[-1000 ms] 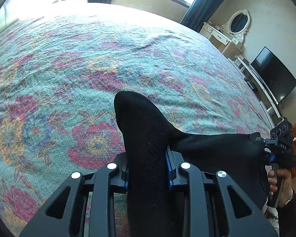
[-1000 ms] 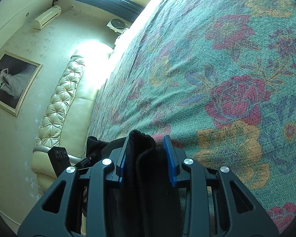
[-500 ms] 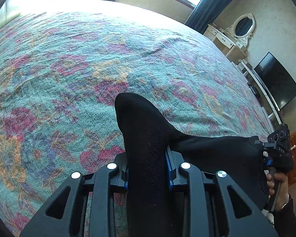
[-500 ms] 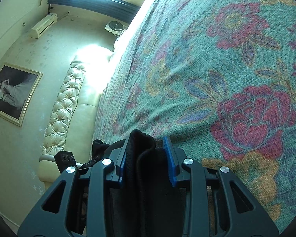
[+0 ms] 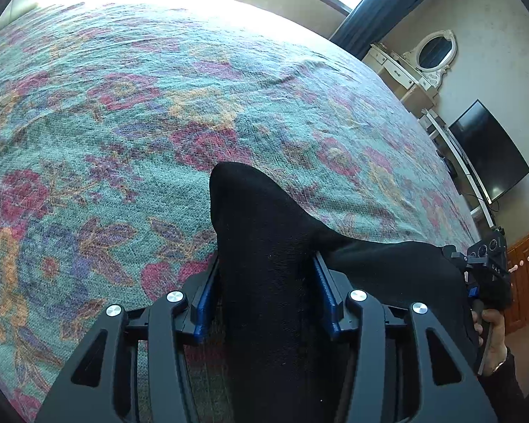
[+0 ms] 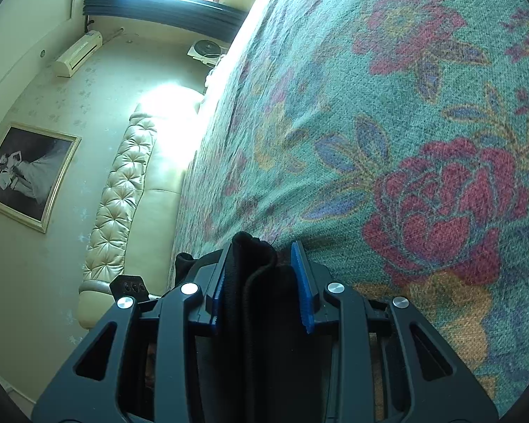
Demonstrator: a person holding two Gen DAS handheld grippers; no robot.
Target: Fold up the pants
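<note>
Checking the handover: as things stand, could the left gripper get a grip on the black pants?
Probably yes: the black pants lie between the left gripper's jaws, which have just been opening; nothing blocks it.

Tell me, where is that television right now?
In the left wrist view the television stands at the right edge, against the wall beyond the bed, just below the white dressing table with the oval mirror.

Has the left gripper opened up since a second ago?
Yes. The left gripper has just been opening: its blue pads now stand wider, gaps showing beside the black pants between them.
</note>
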